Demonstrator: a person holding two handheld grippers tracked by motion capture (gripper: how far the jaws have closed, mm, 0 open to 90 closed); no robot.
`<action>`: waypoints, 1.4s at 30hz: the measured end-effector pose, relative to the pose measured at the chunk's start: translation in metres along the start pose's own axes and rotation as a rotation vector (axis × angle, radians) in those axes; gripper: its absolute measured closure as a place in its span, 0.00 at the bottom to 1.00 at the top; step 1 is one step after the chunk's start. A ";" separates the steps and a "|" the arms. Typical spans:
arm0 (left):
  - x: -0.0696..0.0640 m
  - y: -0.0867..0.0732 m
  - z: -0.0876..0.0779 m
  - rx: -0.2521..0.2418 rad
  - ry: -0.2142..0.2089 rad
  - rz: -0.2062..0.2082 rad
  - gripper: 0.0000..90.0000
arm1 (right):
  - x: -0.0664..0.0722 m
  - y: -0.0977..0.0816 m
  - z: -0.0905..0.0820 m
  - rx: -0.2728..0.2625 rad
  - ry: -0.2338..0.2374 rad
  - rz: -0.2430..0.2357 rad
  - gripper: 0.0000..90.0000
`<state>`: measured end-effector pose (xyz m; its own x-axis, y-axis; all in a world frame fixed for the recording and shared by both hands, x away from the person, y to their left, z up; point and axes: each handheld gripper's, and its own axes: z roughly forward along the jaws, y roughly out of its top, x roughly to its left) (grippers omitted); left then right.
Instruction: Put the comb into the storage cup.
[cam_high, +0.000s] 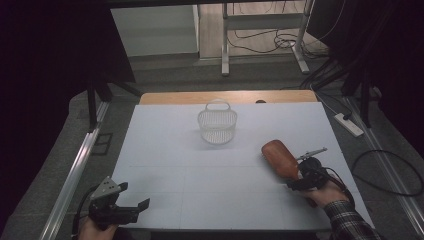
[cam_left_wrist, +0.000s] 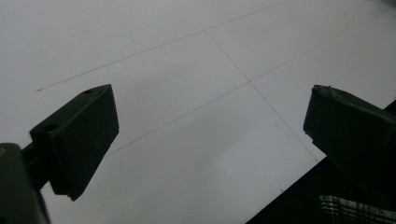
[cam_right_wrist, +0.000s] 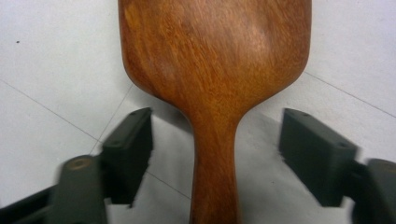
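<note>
Wooden paddle brush (cam_right_wrist: 215, 70) is judged rigid and smooth; its narrow handle is straddled by right gripper (cam_right_wrist: 215, 158) fingers held apart; left gripper (cam_left_wrist: 210, 140) fingers likewise apart

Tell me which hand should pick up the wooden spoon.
Right. The right tongs are open with the wooden spoon handle between the jaws, ready to close. The left tongs, also open, sit at the near left corner of the table, far from it.
</note>
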<state>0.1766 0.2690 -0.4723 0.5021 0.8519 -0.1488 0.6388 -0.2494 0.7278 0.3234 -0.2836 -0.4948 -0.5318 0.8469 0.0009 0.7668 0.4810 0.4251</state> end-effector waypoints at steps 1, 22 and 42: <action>0.000 0.000 0.000 0.000 0.001 0.000 0.05 | 0.000 0.000 0.000 0.003 0.000 -0.003 0.42; 0.000 0.000 0.000 0.002 0.002 0.002 0.05 | -0.002 0.003 -0.007 0.027 0.038 -0.003 0.80; -0.003 0.002 0.001 0.014 0.005 0.017 0.02 | 0.002 0.001 -0.019 -0.080 0.055 -0.015 0.80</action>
<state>0.1768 0.2650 -0.4706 0.5095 0.8501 -0.1332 0.6386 -0.2698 0.7207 0.3164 -0.2861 -0.4776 -0.5639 0.8248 0.0422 0.7281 0.4724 0.4967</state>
